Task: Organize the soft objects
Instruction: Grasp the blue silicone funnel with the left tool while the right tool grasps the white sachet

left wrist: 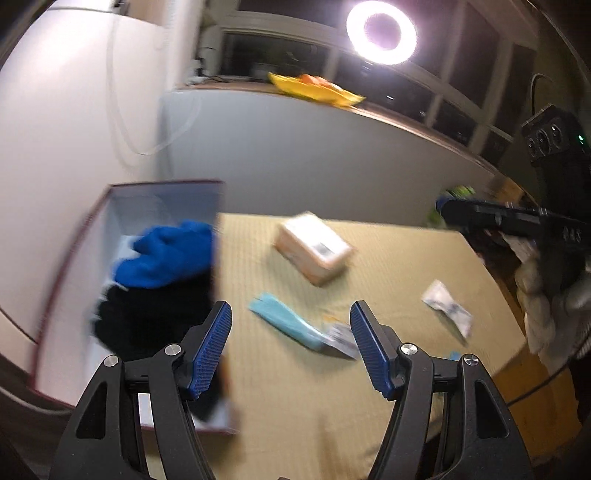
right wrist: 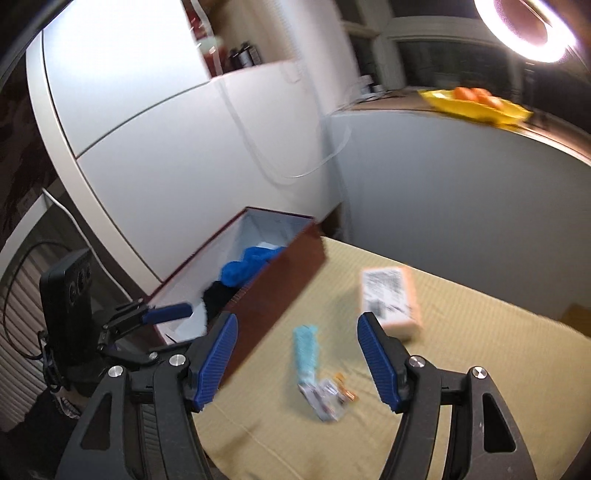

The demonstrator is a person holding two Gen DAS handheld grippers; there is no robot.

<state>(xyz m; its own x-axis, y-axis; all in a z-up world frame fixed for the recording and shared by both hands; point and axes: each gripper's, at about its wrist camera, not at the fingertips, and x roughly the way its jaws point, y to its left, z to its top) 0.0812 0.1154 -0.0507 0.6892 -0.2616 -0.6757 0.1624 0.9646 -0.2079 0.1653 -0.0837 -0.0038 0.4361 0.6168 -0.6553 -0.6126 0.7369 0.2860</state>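
A dark red box (left wrist: 66, 258) with a white inside stands at the table's left; it also shows in the right wrist view (right wrist: 280, 266). In it lie a blue cloth (left wrist: 166, 254) (right wrist: 247, 266) and a black cloth (left wrist: 147, 321) (right wrist: 218, 295). A light blue packet (left wrist: 284, 321) (right wrist: 306, 347), an orange-and-white pack (left wrist: 314, 247) (right wrist: 391, 299) and a small white sachet (left wrist: 447, 306) lie on the tan tabletop. My left gripper (left wrist: 291, 347) is open and empty above the packet and the box's edge. My right gripper (right wrist: 297, 354) is open and empty above the packet.
The tan table (left wrist: 332, 387) meets a grey wall behind. A yellow tray with orange fruit (left wrist: 314, 86) (right wrist: 476, 101) sits on the ledge. A ring light (left wrist: 382, 31) glares. The other gripper shows at the right edge (left wrist: 517, 218) and lower left (right wrist: 147, 314).
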